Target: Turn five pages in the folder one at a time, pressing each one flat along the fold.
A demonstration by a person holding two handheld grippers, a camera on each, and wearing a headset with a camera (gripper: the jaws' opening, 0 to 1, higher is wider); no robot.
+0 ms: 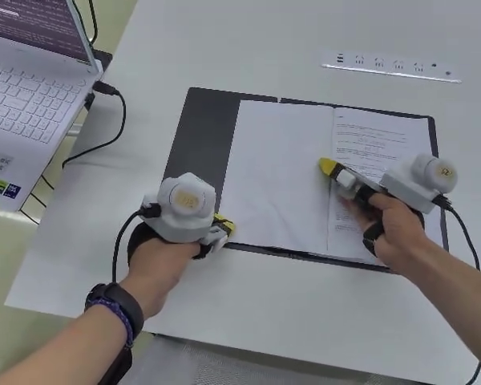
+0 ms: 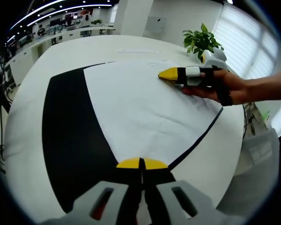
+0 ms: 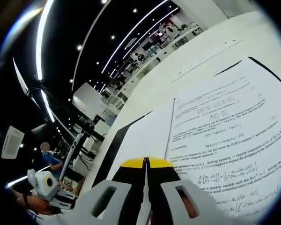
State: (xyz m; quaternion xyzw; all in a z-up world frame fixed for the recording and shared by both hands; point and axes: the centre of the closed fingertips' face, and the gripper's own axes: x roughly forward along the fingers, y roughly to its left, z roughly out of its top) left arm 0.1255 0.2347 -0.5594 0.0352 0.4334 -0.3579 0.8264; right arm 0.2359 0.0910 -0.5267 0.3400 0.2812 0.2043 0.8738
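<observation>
The black folder (image 1: pixel 199 128) lies open on the white table. A blank white page (image 1: pixel 276 172) lies turned over to the left, and a printed page (image 1: pixel 377 144) is on the right. My left gripper (image 1: pixel 222 228) is shut, its yellow tips at the page's near left corner by the folder's front edge (image 2: pixel 141 163). My right gripper (image 1: pixel 327 167) is shut and its yellow tips rest on the paper at the fold, between blank and printed page (image 3: pixel 146 162). In the left gripper view the right gripper (image 2: pixel 167 73) lies on the page's far side.
A white laptop (image 1: pixel 28 88) sits at the far left with a black cable (image 1: pixel 112 132) running toward the folder. A white power strip (image 1: pixel 389 67) lies at the table's back. The table's near edge is just below the folder.
</observation>
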